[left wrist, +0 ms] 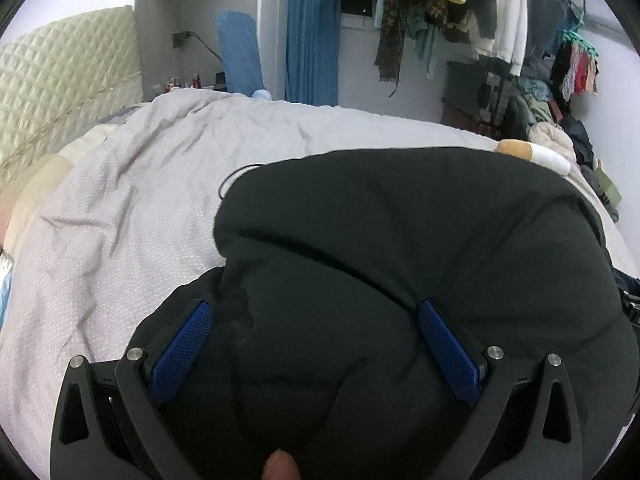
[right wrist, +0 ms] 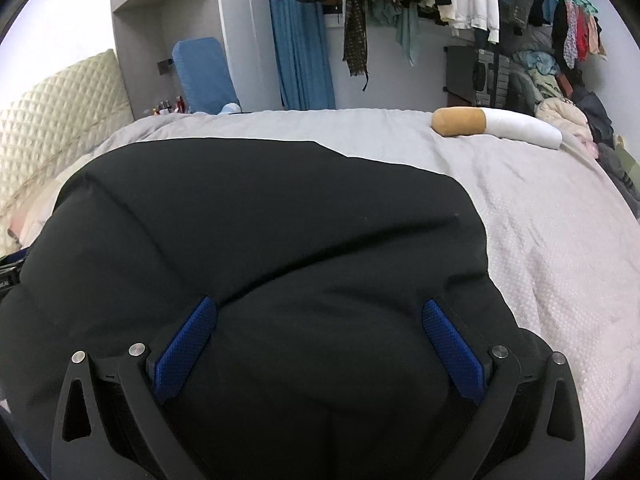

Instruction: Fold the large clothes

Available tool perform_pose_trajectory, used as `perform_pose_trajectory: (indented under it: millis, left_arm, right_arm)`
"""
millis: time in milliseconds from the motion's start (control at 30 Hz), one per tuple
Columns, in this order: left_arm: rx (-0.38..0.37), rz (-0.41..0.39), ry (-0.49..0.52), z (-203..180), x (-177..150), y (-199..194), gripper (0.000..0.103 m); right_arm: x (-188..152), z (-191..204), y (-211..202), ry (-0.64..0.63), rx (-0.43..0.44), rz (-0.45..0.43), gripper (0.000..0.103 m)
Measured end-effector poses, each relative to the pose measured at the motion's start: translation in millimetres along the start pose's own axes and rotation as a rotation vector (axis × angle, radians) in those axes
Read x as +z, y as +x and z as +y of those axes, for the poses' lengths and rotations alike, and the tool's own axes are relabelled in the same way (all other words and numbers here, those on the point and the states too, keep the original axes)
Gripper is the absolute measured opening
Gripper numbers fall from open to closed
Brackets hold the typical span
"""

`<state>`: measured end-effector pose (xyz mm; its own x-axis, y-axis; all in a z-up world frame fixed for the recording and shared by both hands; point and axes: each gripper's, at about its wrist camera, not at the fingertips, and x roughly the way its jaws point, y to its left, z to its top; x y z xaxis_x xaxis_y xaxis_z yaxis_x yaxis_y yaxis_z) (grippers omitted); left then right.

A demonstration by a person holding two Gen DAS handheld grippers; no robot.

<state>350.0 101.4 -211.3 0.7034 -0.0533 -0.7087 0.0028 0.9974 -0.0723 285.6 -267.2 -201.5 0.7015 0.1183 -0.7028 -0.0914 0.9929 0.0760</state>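
Under both your grippers you are seeing a plain black padded garment (right wrist: pixel 256 216), framed by blue textured pads (left wrist: pixel 182 352). Beyond it you are looking at a pale grey dotted bedcover (left wrist: pixel 132 208), a tan-and-white bolster (right wrist: pixel 496 124) ahead-right, and a cream quilted headboard (right wrist: pixel 60 108) ahead-left.
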Motion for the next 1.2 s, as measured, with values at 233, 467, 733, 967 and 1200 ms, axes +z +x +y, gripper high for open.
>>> perform_pose_trajectory:
  millis: [233, 467, 733, 967, 1200]
  left_arm:
    - [-0.019, -0.045, 0.027, -11.0, 12.3, -66.7, 0.103]
    - [-0.021, -0.142, 0.086, -37.8, 35.7, -174.4, 0.103]
    - [-0.087, -0.286, 0.072, -62.2, 45.8, -306.1, 0.103]
    - [-0.141, -0.313, 0.076, -69.7, 35.5, -374.2, 0.103]
    - [-0.116, -0.372, 0.076, -73.3, 5.6, -421.6, 0.103]
  right_arm:
    - [14.4, 6.4, -39.9, 0.055, 0.014, -0.029, 0.103]
    - [42.7, 29.5, -134.4, 0.022, 0.032, -0.181, 0.103]
    - [67.5, 64.2, -250.2, -0.015, 0.075, -0.354, 0.103]
    - [63.7, 86.6, -321.7, -0.026, 0.14, -0.465, 0.103]
    - [46.0, 104.9, -369.2, -0.043, 0.18, -0.55, 0.103]
